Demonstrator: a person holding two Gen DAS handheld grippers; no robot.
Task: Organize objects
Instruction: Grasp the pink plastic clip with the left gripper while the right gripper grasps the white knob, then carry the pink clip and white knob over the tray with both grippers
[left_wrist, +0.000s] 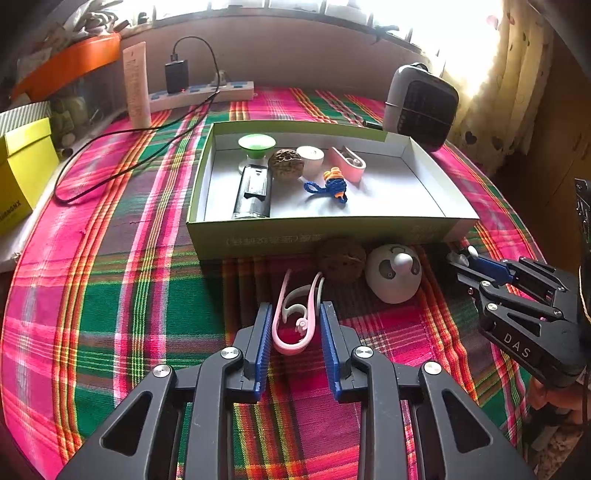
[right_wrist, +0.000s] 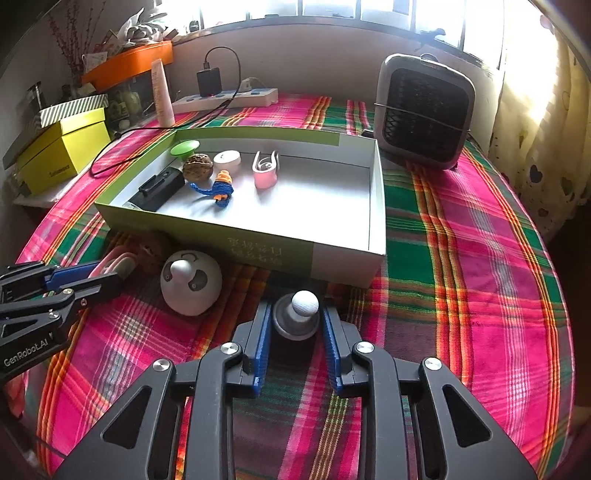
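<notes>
A green-walled white box (left_wrist: 317, 236) (right_wrist: 376, 206) on the plaid cloth holds a green funnel, a black device, a walnut, a white cup, a pink clip and a blue knitted toy (left_wrist: 334, 184). In the left wrist view my left gripper (left_wrist: 295, 314) is open, its blue pads either side of a pink and white clip (left_wrist: 295, 325) lying on the cloth. In the right wrist view my right gripper (right_wrist: 295, 314) is open around a grey knob with a white ball top (right_wrist: 301, 314). A walnut (left_wrist: 341, 260) and a white panda-face dome (left_wrist: 393, 273) (right_wrist: 192, 282) lie in front of the box.
A dark fan heater (right_wrist: 424, 110) stands behind the box on the right. A power strip with charger and black cable (left_wrist: 201, 94) lies at the back. A white tube (left_wrist: 136, 85), a yellow box (right_wrist: 62, 149) and an orange tray are at the left. A curtain hangs at the right.
</notes>
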